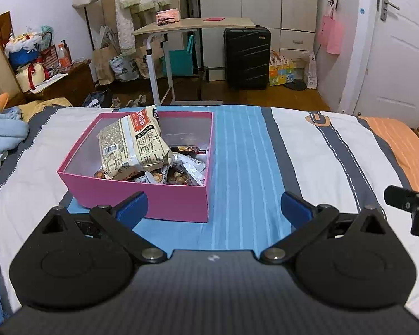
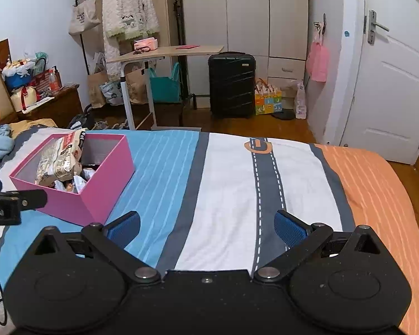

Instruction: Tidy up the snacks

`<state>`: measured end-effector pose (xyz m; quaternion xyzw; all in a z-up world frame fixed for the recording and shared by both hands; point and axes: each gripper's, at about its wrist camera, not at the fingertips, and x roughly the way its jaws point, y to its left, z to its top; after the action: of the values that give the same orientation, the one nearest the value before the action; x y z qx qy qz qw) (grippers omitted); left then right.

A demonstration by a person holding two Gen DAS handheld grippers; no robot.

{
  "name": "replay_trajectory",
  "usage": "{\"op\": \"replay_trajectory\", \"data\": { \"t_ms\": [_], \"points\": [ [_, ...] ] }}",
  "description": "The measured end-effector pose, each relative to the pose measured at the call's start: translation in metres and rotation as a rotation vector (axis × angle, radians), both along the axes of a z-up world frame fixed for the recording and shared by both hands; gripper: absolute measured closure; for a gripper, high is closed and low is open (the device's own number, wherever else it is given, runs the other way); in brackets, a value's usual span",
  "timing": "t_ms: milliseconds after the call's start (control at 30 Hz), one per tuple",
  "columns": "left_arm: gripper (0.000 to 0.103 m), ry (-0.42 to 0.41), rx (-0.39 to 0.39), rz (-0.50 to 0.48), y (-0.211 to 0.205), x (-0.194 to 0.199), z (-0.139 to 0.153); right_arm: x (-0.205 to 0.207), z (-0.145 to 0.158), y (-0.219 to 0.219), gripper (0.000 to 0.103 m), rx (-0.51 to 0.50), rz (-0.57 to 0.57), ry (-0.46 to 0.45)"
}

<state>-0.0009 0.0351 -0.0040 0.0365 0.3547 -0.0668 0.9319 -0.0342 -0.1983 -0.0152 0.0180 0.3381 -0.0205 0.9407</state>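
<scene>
We see a pink box (image 1: 142,195) sitting open on the bed (image 1: 307,150), toward the foot edge, on the blue striped band of the cover and partly on the white band beside it. Its walls are pink outside and pale grey inside. A large cream noodle packet (image 1: 134,145) with a red label and printed text leans tilted inside it, its top poking above the rim. Under and beside the packet lie small snack sachets (image 1: 181,170), white and brown, heaped on the floor of the box.

Our left hand-held gripper (image 1: 213,205) hovers just in front of the near wall of the box, its blue fingers (image 1: 132,208) spread wide with nothing between them. Our right hand-held gripper (image 2: 206,227) is likewise spread and empty, over the white and grey bands, with the box off to its left. Each gripper's black body shows at the edge of the other's view.

The bed cover runs in bands of white, grey, blue and orange, with a dashed road print. A light blue blanket (image 1: 2,131) is bunched at the left edge of the bed. Beyond the foot edge stand a wooden rolling desk (image 1: 192,25), a black suitcase (image 1: 247,57), paper bags on a wooden floor, a white wardrobe (image 2: 245,11), a fluffy coat (image 2: 128,8) on a rack, and a white door (image 2: 391,83) at the right.
</scene>
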Motion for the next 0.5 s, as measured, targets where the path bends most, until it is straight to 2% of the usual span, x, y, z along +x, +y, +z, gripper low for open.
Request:
{"op": "replay_trajectory", "data": {
  "t_ms": [500],
  "points": [
    [0.0,0.009,0.034,-0.011,-0.007,0.003,-0.012,-0.004,-0.001,0.006,0.0,-0.032,0.011,-0.013]
  ]
}}
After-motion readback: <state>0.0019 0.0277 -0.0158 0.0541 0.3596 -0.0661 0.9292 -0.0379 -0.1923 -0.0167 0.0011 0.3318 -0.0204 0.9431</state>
